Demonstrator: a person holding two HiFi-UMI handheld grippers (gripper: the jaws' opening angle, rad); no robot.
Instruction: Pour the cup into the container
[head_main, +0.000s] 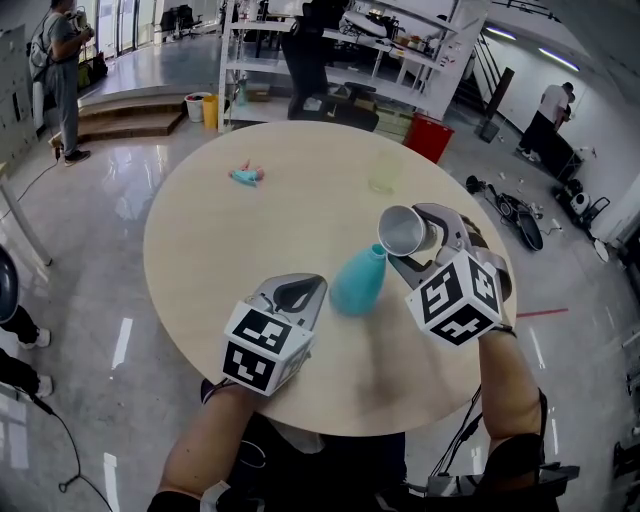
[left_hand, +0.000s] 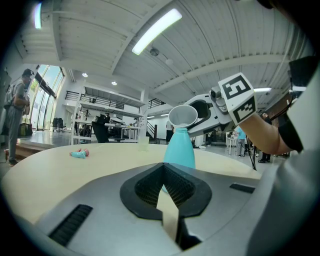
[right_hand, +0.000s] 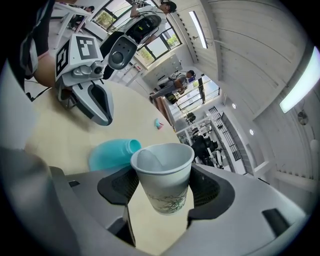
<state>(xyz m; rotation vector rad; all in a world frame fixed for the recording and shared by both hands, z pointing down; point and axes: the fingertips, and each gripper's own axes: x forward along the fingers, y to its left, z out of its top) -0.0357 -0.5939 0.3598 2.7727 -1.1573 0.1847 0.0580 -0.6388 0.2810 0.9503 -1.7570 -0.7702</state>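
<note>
While tilted over the container (head_main: 358, 282), cup (right_hand: 162, 175) clamped in right gripper (right_hand: 162, 192).

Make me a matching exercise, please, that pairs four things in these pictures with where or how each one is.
Things:
1. paper cup
2. teal bottle
3. small toy
4. left gripper

Places or states:
A. lying at the far side of the table
B. holding nothing, beside the bottle
C. clamped in the right gripper, tipped over the bottle's neck
D. standing upright on the table

Pairs: 1-C, 2-D, 3-A, 4-B
</note>
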